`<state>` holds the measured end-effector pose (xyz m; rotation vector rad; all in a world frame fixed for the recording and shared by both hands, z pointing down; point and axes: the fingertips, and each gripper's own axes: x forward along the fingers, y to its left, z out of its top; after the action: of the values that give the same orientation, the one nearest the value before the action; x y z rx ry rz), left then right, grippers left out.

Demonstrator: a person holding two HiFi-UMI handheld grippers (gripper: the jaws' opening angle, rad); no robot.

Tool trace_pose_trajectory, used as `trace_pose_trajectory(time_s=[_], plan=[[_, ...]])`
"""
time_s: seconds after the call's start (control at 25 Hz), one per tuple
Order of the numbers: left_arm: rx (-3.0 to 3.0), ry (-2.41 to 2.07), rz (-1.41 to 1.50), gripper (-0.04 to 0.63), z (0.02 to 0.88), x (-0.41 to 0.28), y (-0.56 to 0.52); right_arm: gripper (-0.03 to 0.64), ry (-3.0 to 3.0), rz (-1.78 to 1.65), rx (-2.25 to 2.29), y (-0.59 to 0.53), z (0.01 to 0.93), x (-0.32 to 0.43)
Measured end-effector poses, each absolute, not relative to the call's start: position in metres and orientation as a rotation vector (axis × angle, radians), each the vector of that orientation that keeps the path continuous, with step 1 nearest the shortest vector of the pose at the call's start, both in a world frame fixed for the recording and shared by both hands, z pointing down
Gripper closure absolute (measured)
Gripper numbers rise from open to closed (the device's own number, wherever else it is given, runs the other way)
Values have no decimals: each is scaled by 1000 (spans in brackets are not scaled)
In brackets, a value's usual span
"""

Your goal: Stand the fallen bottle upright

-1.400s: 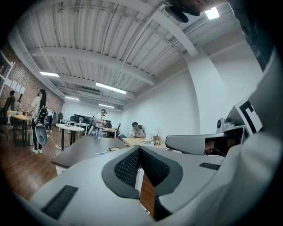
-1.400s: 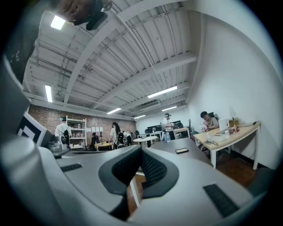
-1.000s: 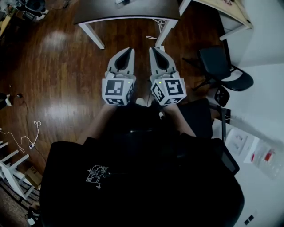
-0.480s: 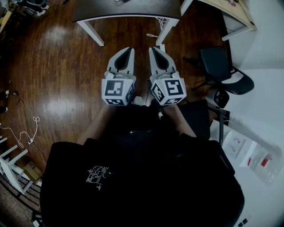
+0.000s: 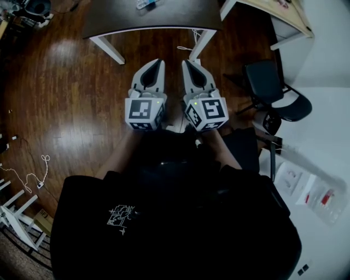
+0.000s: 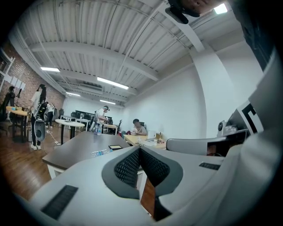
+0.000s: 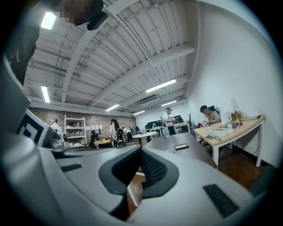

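Note:
A clear plastic bottle (image 5: pixel 147 3) lies on its side on the dark table (image 5: pixel 180 13) at the top of the head view. The left gripper view shows the bottle (image 6: pixel 101 152) on the tabletop beyond the jaws; in the right gripper view the bottle (image 7: pixel 172 151) is small and far. My left gripper (image 5: pixel 160 62) and right gripper (image 5: pixel 185 62) are held side by side over the wooden floor, short of the table's edge. In their own views the left gripper (image 6: pixel 139 149) and right gripper (image 7: pixel 140 150) are both shut, with nothing between the pads.
A black phone (image 6: pixel 116 147) lies on the dark table near the bottle. The table's white legs (image 5: pixel 106 46) stand ahead. A black office chair (image 5: pixel 273 87) is to the right, a beige desk (image 5: pixel 284 13) behind it. Cables (image 5: pixel 33 175) lie on the floor at the left. People work at far desks.
Both grippers have moved forward together toward the dark table, and more of the tabletop with the bottle has come into the head view. The jaws have stayed shut.

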<state>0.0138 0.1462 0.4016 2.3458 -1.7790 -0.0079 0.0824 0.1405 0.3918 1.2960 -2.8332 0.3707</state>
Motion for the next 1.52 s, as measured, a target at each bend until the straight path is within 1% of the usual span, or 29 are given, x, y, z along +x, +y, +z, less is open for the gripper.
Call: trace_pose_trajectory(time_s=[0.52,0.72,1.12,1.52], plan=[[2408,-1678,-21,594,398,-50,26,606,-2785,326,1361,28,382,11],[2433,-1650,-33,594,397,-63,-6,604,-2777,323,1384,-1,384,-4],[2432,-1582,6,594,416,-56,-58,604,-2754,353,1386,-59,398,1],[2397,-1646,50,594,416,-46,-151,606,-2805,364,1294,-165,399,9]])
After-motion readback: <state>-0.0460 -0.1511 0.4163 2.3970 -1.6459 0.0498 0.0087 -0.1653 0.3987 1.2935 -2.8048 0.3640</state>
